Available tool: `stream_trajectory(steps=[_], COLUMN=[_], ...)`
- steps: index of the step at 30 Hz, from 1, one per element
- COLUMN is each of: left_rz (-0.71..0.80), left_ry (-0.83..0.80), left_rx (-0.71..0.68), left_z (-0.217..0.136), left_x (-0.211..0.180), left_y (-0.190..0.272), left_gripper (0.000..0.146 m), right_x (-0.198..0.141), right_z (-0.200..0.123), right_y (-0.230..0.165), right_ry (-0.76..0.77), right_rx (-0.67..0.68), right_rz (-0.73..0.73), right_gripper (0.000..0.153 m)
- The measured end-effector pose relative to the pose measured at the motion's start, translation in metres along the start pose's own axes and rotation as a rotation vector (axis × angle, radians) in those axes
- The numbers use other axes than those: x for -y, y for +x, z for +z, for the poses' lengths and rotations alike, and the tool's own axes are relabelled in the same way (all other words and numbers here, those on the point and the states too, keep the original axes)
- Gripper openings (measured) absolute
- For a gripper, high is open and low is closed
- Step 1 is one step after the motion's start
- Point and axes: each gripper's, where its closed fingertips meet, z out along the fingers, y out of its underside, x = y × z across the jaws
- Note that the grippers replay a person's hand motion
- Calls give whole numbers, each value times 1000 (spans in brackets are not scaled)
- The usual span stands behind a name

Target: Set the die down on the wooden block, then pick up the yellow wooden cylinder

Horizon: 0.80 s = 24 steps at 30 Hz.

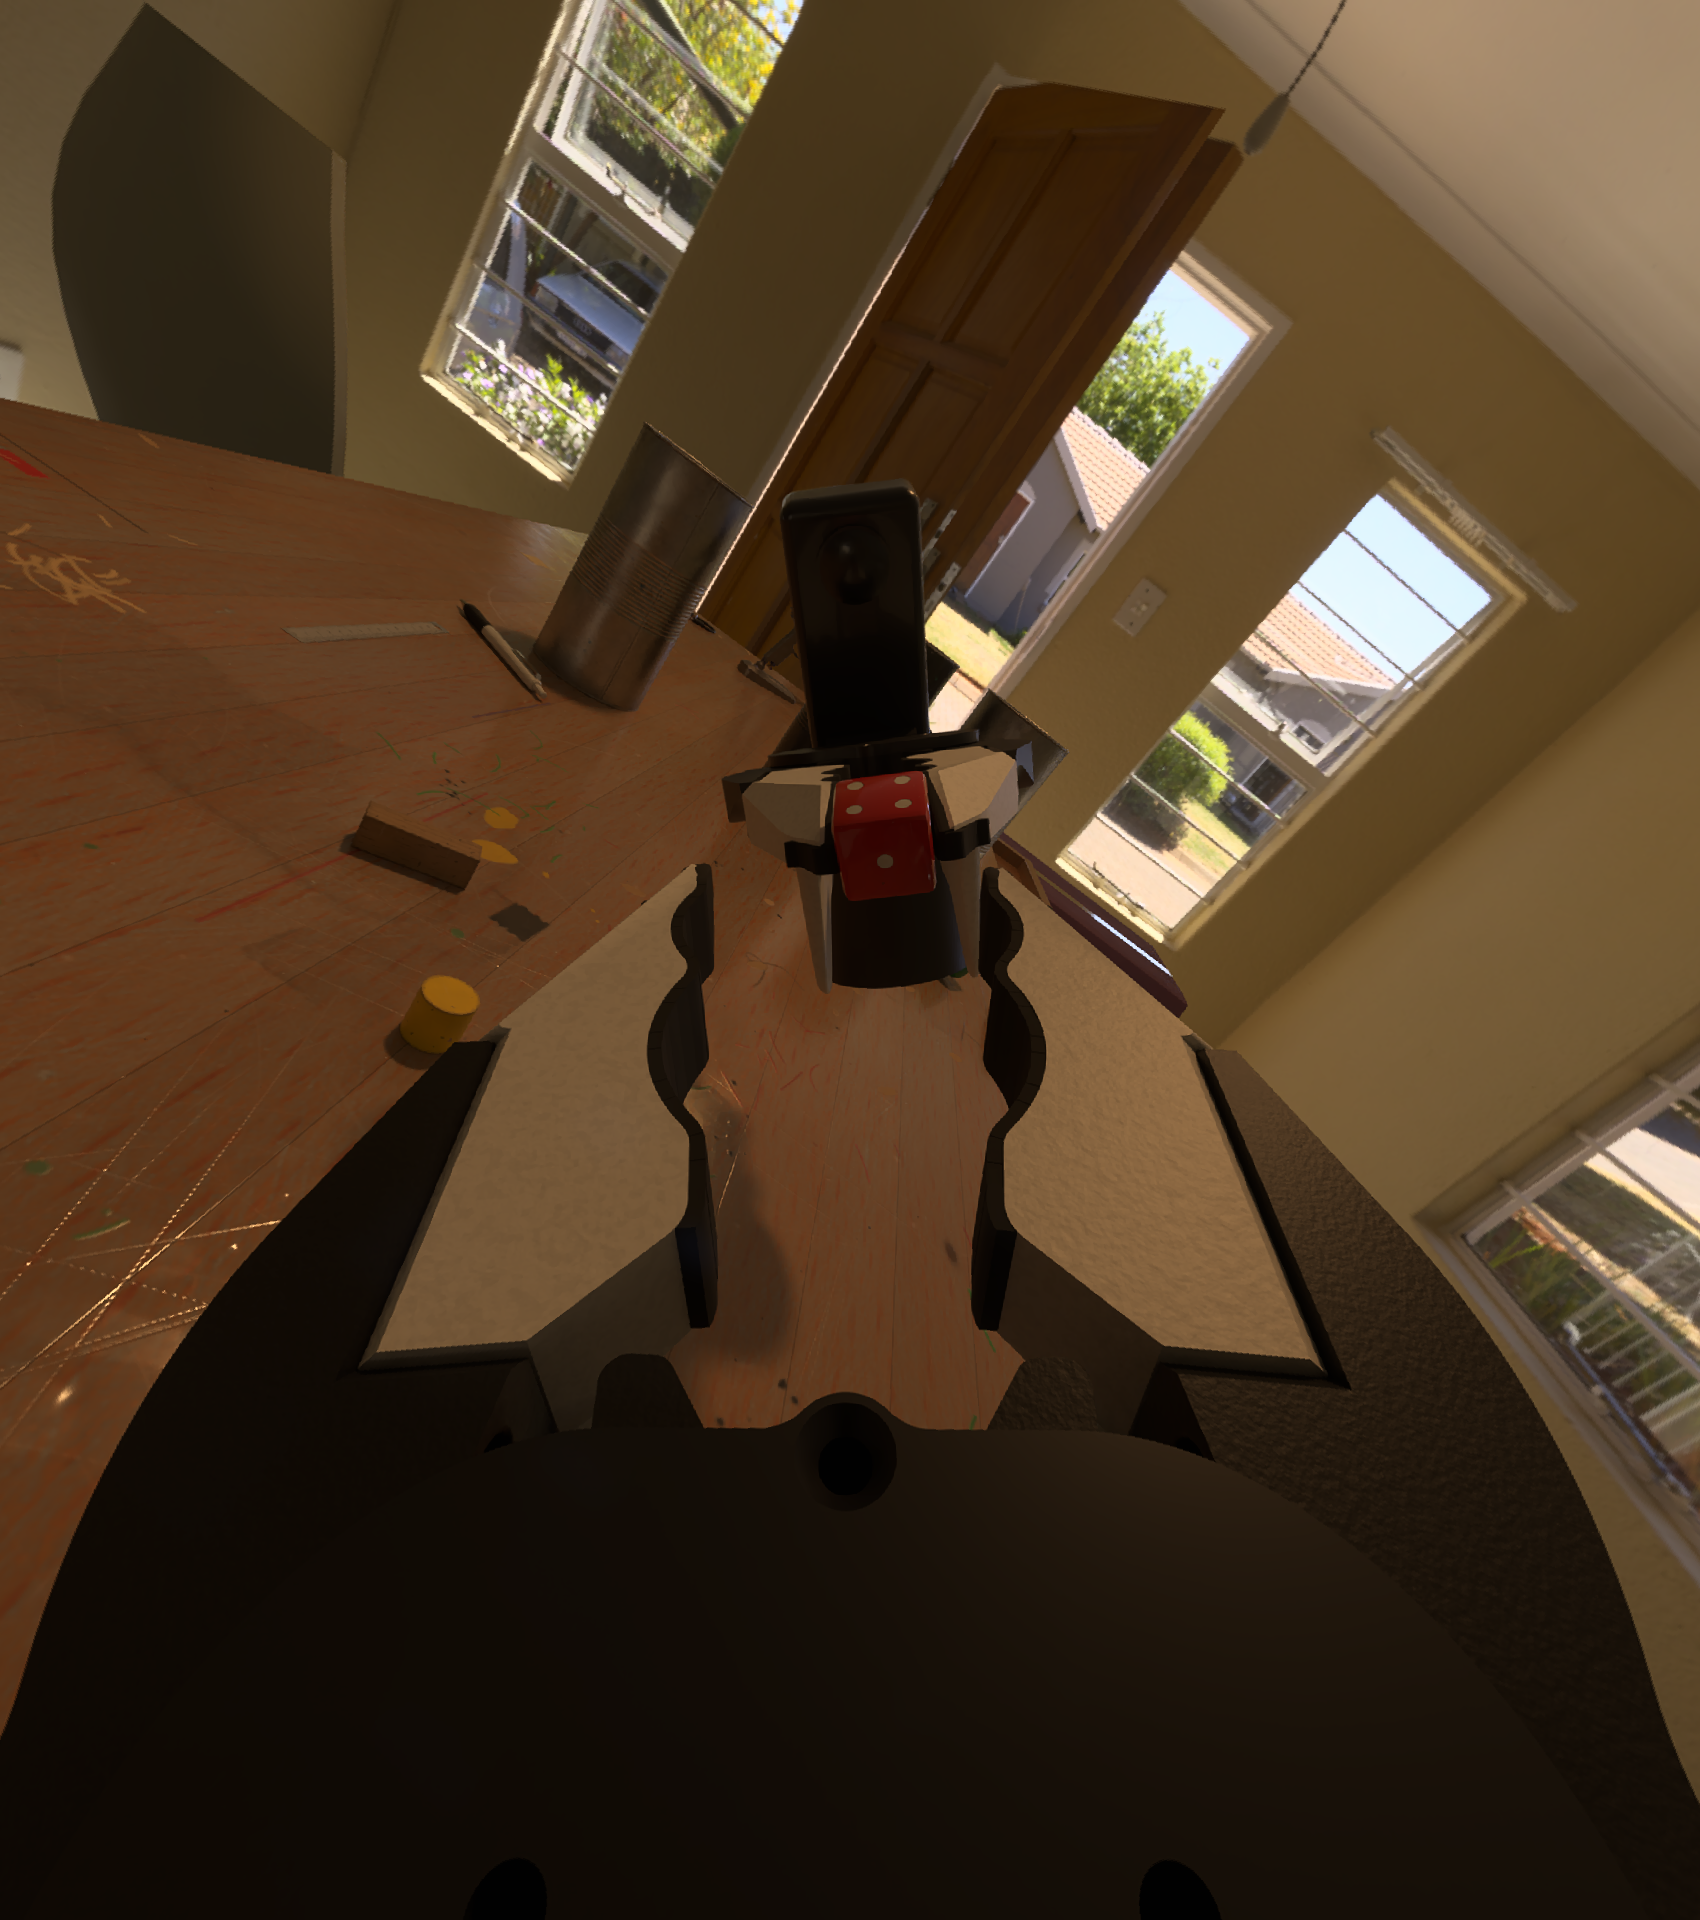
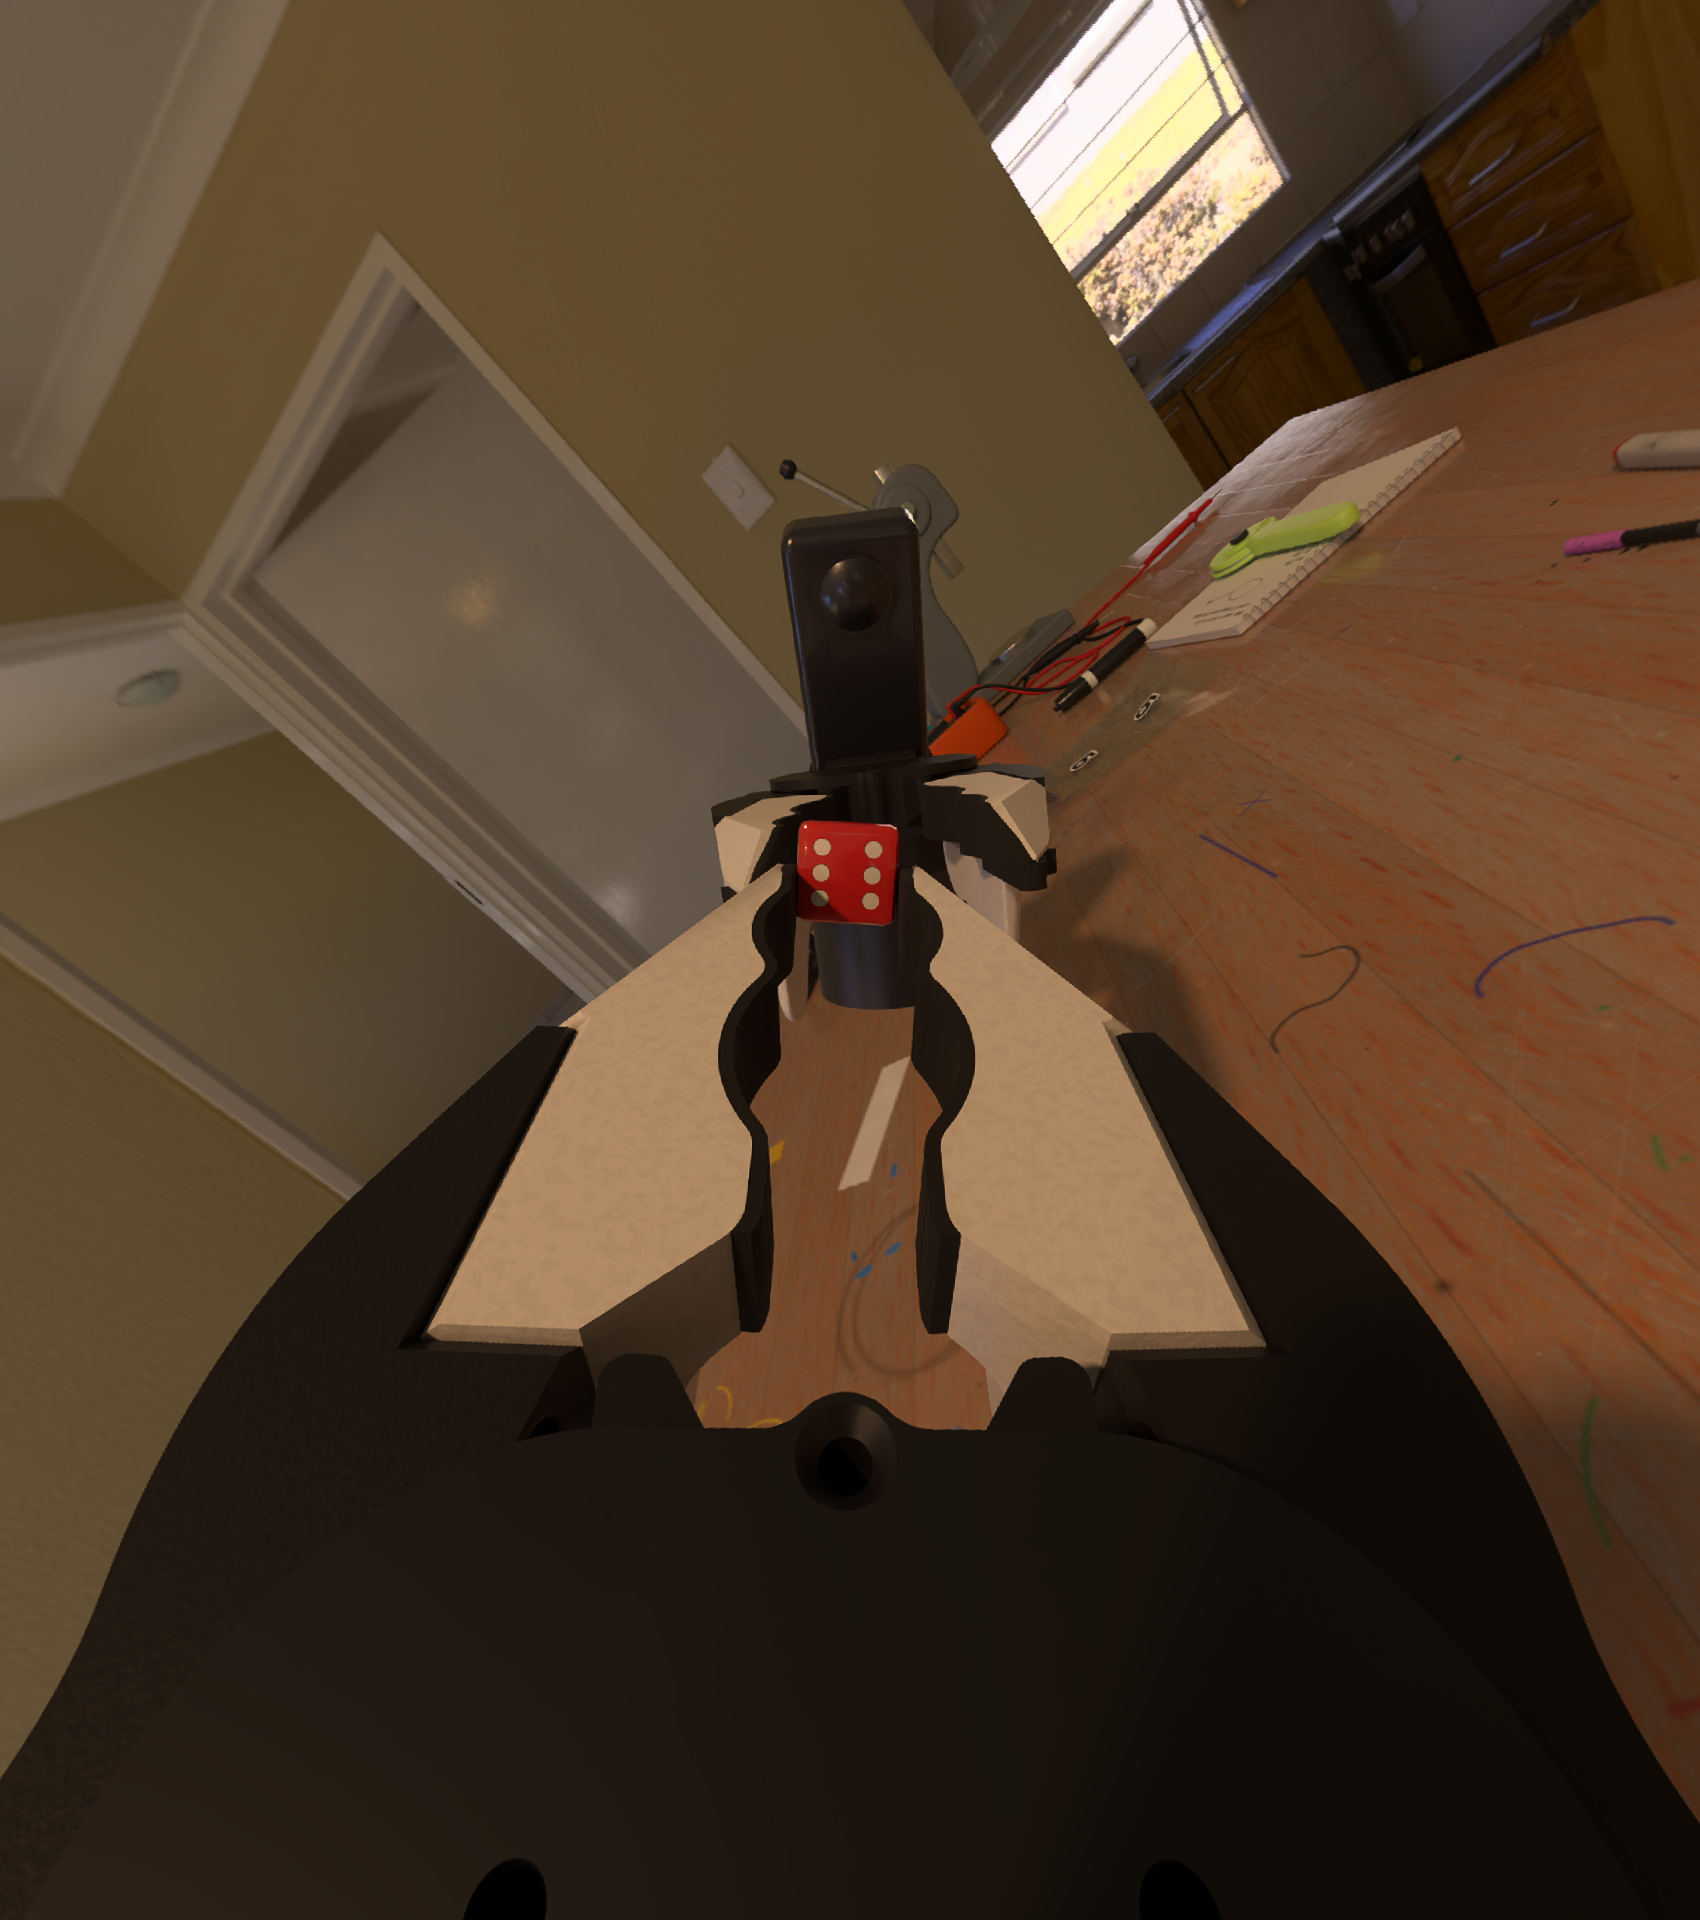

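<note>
My right gripper (image 2: 848, 883) is shut on a red die with white pips (image 2: 846, 871) and holds it above the wooden table (image 2: 1448, 935). The die also shows in the left wrist view (image 1: 882, 836), between the right gripper's fingers. My left gripper (image 1: 846, 894) is open and empty, facing the right gripper head-on, with its fingertips just short of the die. A small dark wooden block (image 1: 415, 847) lies flat on the table to the left. The yellow wooden cylinder (image 1: 439, 1010) stands nearer, left of my left gripper.
A grey metal cylinder (image 1: 638, 571), a pen (image 1: 503, 649) and a ruler (image 1: 363, 631) sit at the table's far side. On the other side lie a notebook (image 2: 1230, 608) with a green tool (image 2: 1282, 530), markers (image 2: 1687, 532) and an orange device with wires (image 2: 971, 722).
</note>
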Motion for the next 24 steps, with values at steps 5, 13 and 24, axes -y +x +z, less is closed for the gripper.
stream_trajectory(steps=[5, 13, 24], left_rz=[-1, 25, 124], left_ry=[4, 13, -6], left_rx=[-5, 3, 17], left_z=[1, 0, 2], left_x=[0, 3, 2], left_y=[2, 2, 7], left_gripper=[51, 51, 52], right_x=[0, 2, -1], right_z=[-1, 0, -3], right_y=[-2, -3, -9], right_ry=[-7, 22, 24], right_rx=[-3, 33, 58], right_rz=[-30, 26, -68], right_gripper=[19, 19, 19])
